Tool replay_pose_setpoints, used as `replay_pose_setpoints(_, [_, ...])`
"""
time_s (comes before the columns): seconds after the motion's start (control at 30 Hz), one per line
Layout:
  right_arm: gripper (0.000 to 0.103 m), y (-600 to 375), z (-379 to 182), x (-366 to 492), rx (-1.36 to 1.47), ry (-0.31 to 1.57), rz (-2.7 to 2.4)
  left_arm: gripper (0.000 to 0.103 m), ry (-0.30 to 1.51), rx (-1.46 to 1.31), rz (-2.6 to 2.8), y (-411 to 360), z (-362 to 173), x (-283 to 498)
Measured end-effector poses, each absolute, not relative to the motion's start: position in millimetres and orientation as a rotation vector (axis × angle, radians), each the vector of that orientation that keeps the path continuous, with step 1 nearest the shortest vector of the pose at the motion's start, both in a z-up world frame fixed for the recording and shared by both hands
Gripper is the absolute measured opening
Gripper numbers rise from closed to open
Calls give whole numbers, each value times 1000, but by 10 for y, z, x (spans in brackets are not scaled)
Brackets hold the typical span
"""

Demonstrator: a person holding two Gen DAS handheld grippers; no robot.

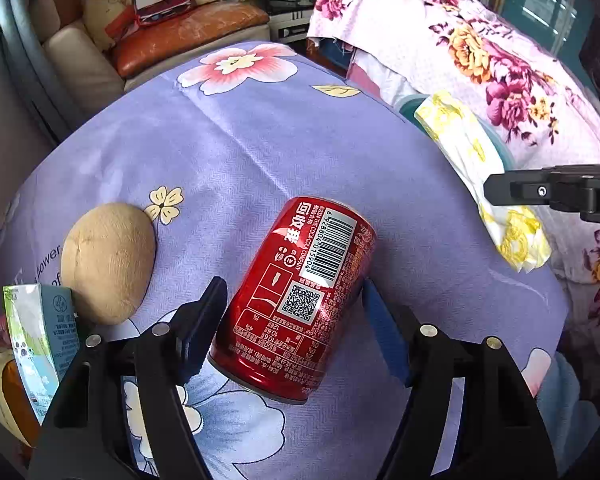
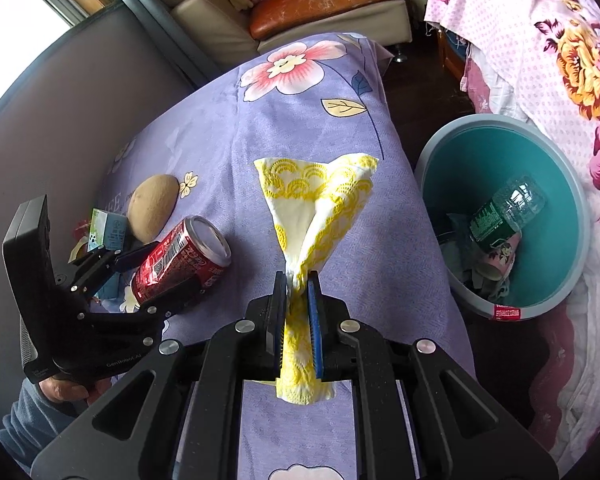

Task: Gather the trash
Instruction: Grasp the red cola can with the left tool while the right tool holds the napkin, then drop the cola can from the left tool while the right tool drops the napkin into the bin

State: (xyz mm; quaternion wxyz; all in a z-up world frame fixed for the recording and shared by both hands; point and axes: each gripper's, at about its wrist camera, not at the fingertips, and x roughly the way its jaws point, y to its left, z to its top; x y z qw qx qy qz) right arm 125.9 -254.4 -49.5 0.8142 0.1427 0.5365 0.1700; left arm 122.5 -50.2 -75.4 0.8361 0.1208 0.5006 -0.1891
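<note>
Surface: a lavender floral cloth (image 2: 300, 128) is covering it, its big pink flower print lying toward the far end.
Sofa: a cream sofa (image 2: 204, 8) is standing beyond the far end, carrying a worn orange leather cushion (image 2: 324, 4) and a pale plush pillow (image 1: 100, 8).
Right side: a pink floral sheet (image 2: 540, 40) is draping over bulky furniture.
Floor: dark flooring (image 2: 416, 92) is showing between the two cloths.
Window: daylight is coming in through a window (image 2: 20, 12) at upper left.
Wall: a plain greyish wall (image 2: 80, 80) is running beneath it.
</note>
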Motion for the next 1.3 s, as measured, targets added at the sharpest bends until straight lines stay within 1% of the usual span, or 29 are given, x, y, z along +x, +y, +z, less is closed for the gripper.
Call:
replay_pose_setpoints(0.13, [10, -2629, -511, 1240, 328, 1139, 351, 70, 1091, 216, -414, -564, -805, 1330])
replay_pose_setpoints(0.27, [10, -2718, -532, 1222, 349, 1130, 341, 68, 1078, 186, -394, -623, -786, 1306])
replay_pose_setpoints(0.57, [10, -3047, -526, 1224, 411, 1077, 327, 68, 1070, 96, -362, -758, -567, 1311])
replay_pose_setpoints(0.7, [10, -3381, -459, 1250, 454, 1029, 268, 68, 1048, 100, -401, -1034, -424, 1380])
replay_pose_setpoints(0.93, [10, -4149, -324, 1272, 508, 958, 121, 68, 1016, 126, -500, -1785, -262, 1619])
replay_pose_setpoints(1.1, [10, -4382, -328, 1282, 521, 949, 82, 68, 1027, 170, -553, -2293, -313, 1771])
replay_pose_setpoints(1.3, [10, -4643, -401, 1357, 530, 956, 63, 68, 1086, 185, -554, -2587, -513, 1941])
